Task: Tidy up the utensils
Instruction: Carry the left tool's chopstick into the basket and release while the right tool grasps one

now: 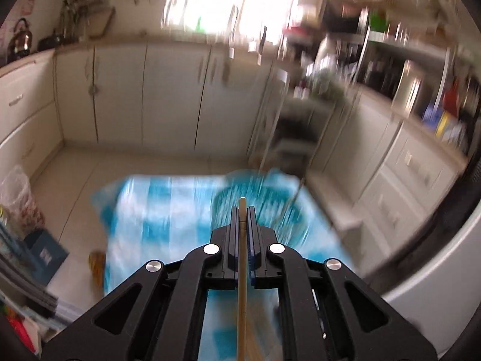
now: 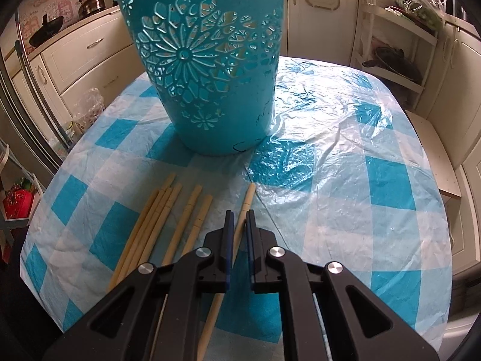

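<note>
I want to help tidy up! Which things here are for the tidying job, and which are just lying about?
For the job:
- chopstick gripped in the left claw
- loose chopsticks on the table
- teal basket
- right claw around one chopstick

Just lying about:
- kettle
- checked tablecloth
- plastic bag

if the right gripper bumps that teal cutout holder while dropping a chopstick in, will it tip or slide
The teal holder is tall, with a base narrower than its top, so a high bump could probably tip it. Its walls are pierced plastic, so likely light. It stands on a glossy plastic tablecloth, so it may slide instead. The right gripper straddles a chopstick.
</note>
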`<state>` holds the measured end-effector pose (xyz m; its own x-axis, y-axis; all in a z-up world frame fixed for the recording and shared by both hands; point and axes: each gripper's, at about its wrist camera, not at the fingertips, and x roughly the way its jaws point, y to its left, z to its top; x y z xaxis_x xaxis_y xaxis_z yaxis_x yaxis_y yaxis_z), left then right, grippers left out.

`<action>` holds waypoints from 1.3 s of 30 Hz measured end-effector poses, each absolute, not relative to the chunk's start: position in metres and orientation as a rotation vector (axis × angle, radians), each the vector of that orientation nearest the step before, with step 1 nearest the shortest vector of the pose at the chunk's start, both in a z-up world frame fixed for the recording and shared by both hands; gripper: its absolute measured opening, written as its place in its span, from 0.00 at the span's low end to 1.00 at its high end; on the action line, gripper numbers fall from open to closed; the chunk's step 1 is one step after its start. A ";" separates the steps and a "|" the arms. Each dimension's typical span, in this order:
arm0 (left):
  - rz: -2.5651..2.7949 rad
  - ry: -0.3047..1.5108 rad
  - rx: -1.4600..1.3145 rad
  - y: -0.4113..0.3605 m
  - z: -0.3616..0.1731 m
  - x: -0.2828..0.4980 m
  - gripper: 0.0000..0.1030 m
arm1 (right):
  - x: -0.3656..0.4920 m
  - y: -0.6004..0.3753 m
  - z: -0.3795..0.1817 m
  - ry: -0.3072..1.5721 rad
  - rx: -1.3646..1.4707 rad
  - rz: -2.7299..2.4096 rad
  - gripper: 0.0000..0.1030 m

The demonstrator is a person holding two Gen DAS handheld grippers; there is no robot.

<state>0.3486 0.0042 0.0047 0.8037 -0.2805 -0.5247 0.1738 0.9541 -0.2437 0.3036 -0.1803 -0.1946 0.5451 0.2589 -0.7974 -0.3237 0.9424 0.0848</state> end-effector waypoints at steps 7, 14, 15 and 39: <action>-0.209 0.228 -0.271 -0.013 0.062 0.348 0.05 | 0.298 -0.184 -0.197 0.905 -0.052 0.341 0.08; -0.022 0.058 -0.271 -0.034 0.043 0.381 0.05 | 0.299 -0.187 -0.196 0.903 -0.044 0.345 0.08; -0.013 0.062 -0.279 -0.034 0.038 0.386 0.05 | 0.299 -0.187 -0.196 0.903 -0.045 0.345 0.08; 0.017 0.169 -0.368 -0.007 -0.025 0.403 0.05 | 0.300 -0.185 -0.195 0.904 -0.046 0.345 0.08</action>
